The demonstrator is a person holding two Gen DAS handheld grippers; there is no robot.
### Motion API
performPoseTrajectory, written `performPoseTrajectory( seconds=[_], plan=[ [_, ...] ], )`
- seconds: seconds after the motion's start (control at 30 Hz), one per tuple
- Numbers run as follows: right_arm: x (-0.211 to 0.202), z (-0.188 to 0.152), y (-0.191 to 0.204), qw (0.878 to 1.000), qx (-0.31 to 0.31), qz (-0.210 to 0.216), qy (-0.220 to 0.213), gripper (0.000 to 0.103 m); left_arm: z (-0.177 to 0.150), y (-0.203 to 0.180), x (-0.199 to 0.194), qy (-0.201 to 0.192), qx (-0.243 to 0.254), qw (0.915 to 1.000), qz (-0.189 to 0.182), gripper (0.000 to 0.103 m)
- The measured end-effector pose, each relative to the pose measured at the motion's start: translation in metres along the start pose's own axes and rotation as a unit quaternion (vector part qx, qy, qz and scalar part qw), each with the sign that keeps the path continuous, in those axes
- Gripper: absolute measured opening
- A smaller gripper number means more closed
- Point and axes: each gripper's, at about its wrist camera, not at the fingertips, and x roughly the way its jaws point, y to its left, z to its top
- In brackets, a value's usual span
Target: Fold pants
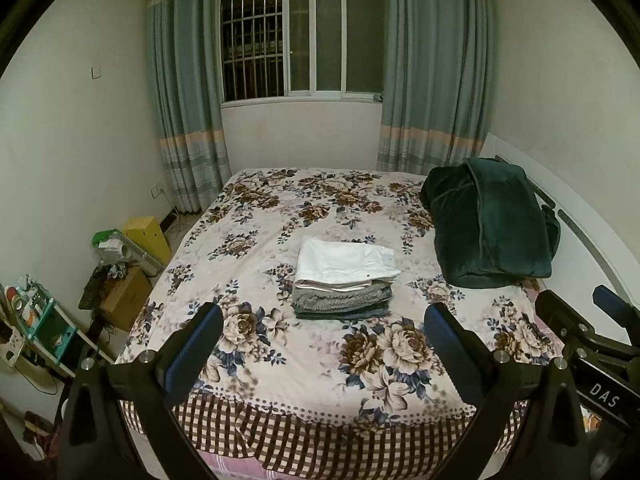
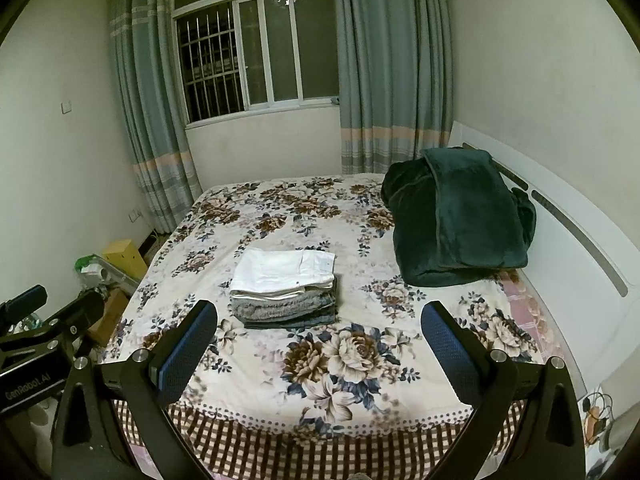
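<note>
Nearest you, your left gripper (image 1: 323, 356) is spread wide with nothing between its blue pads (image 1: 192, 356), hanging above the near edge of the bed rather than touching anything. Your right gripper (image 2: 319, 354) is the same: jaws released, empty, held level over the checked border of the floral bedspread (image 2: 360, 364). Both sit side by side, the right one showing at the right edge of the left wrist view, which suggests you are standing back at the foot of the bed with both tools clear of the cloth.

Further in, near the middle of the bed and well apart from both grippers, is a neat stack of folded clothes (image 1: 344, 284). The white pants (image 1: 346, 260) lie on top, folded flat, their edges roughly in line with the grey garment (image 1: 340, 300) and the darker one beneath. Placed there, squared on the pile, they look finished; I judge the fold done and nothing loose left to grasp.

To the far right, against the white headboard (image 2: 560, 208), a dark green blanket (image 2: 464, 216) is bundled, probably pushed aside to free the middle of the bed as a working surface.

Farthest off are the barred window (image 1: 304, 40) and grey-blue curtains (image 1: 188, 92); cardboard boxes (image 1: 128, 300) clutter the floor at left.
</note>
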Motion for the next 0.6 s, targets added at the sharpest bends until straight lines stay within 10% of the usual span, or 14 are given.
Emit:
performPoseTrajectory(
  seconds=[0.6],
  plan=[
    [0.0004, -0.0007, -0.0008, 1.000, 0.000, 0.001, 0.000, 0.103, -0.0068, 0.0045, -0.0089, 0.003, -0.003, 1.0000, 0.005, 0.103]
  ],
)
